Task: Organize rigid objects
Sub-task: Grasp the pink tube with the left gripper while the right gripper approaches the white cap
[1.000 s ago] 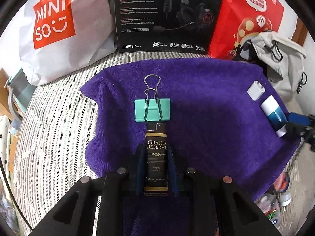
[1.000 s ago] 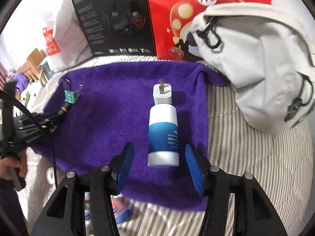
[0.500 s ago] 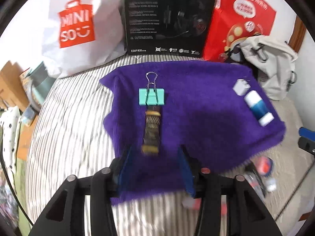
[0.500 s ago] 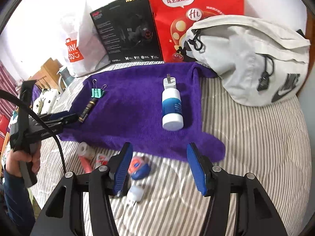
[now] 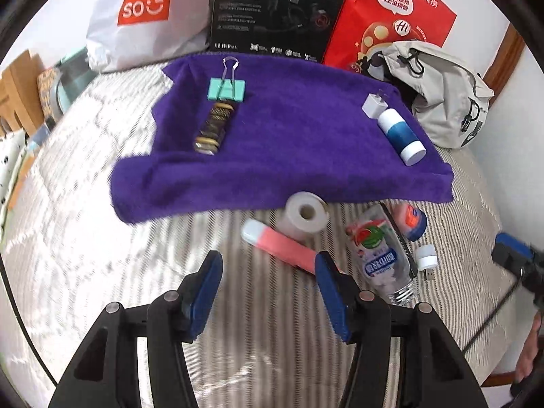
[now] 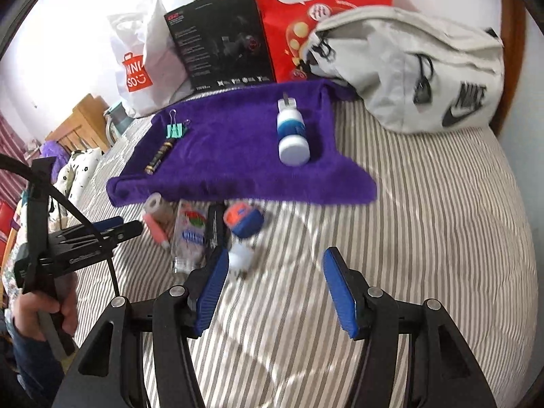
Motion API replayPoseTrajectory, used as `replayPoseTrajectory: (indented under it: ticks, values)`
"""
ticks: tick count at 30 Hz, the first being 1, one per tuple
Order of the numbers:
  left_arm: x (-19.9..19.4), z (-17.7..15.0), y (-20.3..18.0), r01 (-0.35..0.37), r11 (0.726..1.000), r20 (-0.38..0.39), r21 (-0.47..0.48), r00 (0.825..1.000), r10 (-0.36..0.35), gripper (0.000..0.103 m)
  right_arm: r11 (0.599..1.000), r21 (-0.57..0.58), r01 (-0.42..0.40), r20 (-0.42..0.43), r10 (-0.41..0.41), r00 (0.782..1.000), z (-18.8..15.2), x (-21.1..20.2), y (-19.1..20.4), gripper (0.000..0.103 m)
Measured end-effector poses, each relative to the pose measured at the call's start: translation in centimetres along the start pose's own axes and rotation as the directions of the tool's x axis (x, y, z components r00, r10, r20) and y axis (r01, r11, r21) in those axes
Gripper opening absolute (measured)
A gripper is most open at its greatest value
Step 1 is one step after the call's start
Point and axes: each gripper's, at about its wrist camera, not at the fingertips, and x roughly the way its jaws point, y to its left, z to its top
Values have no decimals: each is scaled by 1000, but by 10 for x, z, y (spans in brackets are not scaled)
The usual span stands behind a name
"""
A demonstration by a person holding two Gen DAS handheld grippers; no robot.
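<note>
Both sets of jaws apart and empty: left gripper [image 5: 268, 292] over the pink-and-white tube [image 5: 277, 246], right gripper [image 6: 272, 292] beside it. Sorted in neat pairs on purple towel [image 5: 289, 156]; unsorted clutter on striped bed [image 6: 425, 221], likely next.

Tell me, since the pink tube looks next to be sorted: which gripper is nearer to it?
Left. The left gripper hangs open just short of the pink tube; the right gripper is open farther off to the tube's right, beyond the clear bottle.
</note>
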Motion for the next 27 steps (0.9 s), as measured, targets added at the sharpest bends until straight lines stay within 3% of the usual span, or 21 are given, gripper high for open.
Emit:
replayPoseTrajectory:
  ticks: [8,16,22,27]
  values:
    - [20,1,-9,-8,998,11,-59,1000,9,54,999,40,35,-24,-34,999,-29,-4,-3,58]
    - [26,-2,-25,-109,994,28,31,994,108,56,998,30,48,-66,-46,997,-45,7,8,58]
    - [13,-15,-2,-170,984,27,59,985,169,57,999,4,50,-51,-49,998,-44,3,19,58]
    - [7,-22,19,-118,991,36,65,993,116,56,999,-3,38,-51,-38,998,-44,7,23,59]
